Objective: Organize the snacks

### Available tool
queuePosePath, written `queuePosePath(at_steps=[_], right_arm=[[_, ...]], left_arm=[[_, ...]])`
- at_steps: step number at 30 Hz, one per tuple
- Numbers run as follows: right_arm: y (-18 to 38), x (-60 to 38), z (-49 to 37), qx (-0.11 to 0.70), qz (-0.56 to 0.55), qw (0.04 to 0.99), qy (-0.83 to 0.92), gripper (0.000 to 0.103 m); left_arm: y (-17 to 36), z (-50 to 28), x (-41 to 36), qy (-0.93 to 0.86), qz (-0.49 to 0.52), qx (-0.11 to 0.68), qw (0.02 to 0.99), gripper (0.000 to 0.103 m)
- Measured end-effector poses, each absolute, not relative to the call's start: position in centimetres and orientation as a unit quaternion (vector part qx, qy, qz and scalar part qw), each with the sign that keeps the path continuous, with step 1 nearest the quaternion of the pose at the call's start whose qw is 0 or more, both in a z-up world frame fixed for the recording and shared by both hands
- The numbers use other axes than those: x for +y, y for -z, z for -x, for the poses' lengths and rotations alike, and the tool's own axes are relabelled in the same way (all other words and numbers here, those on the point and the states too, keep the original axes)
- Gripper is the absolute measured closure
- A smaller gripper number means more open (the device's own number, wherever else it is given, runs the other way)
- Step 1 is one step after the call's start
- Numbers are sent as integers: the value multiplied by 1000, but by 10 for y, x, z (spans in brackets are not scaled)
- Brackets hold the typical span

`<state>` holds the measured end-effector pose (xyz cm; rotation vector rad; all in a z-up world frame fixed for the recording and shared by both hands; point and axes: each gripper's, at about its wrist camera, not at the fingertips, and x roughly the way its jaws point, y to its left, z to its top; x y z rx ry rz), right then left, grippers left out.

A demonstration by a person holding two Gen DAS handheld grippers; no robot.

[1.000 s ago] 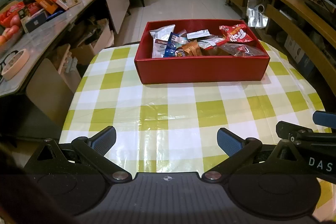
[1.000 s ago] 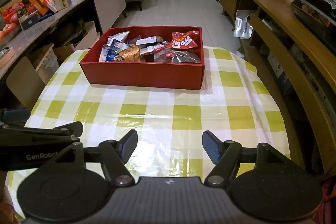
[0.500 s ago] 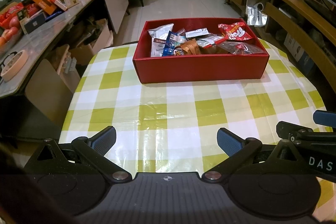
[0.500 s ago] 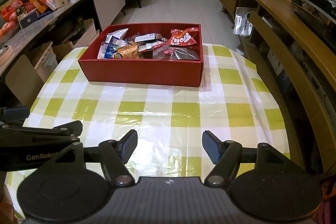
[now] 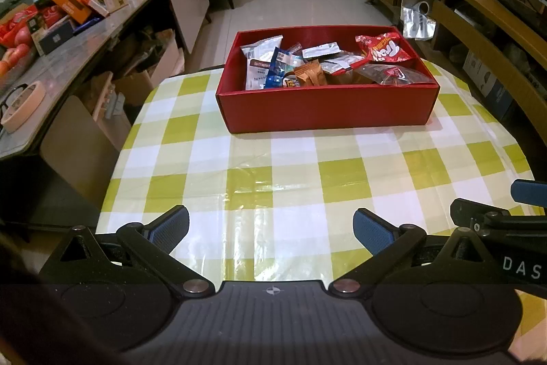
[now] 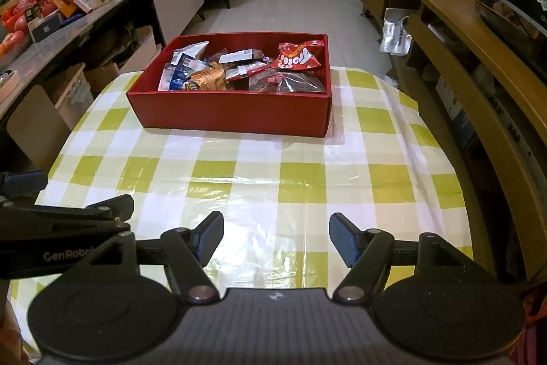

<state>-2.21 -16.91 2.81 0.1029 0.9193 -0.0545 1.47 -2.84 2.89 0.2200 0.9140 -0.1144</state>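
left gripper (image 5: 270, 228): jaws spread wide, nothing between them; hovering low over the near edge of the checked tablecloth (image 5: 273, 166)
right gripper (image 6: 275, 238): same deal, wide apart and empty; sits just beside the left one, you can see each poking into the other's view
what changed: honestly not much; over the last second both cameras tipped a touch so the red box (image 5: 328, 106) sits slightly lower in frame; neither gripper got meaningfully closer
what that means: my guess is the sorting is either wrapped up or paused; no loose packets left on the cloth that I can see, so nothing obvious to grab next
where the snacks are: all inside the red box, which sits on the far half of the table, well apart from both grippers
how they look: a loose heap, not neat rows; red puffy bag (image 5: 383, 48) at the back right; clear bag with dark stuff (image 5: 389, 74) in front of it; white and blue packets (image 5: 263, 65) on the left; orange-brown wrapper (image 5: 309, 74) mid-pile
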Motion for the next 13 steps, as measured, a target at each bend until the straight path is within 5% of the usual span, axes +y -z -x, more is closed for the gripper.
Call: queuePosePath(at_steps=[13], right_arm=[[-28,-168,22,445,-49,894,26,29]], left_arm=[[-28,-15,-28,56,-107,441,889,1]])
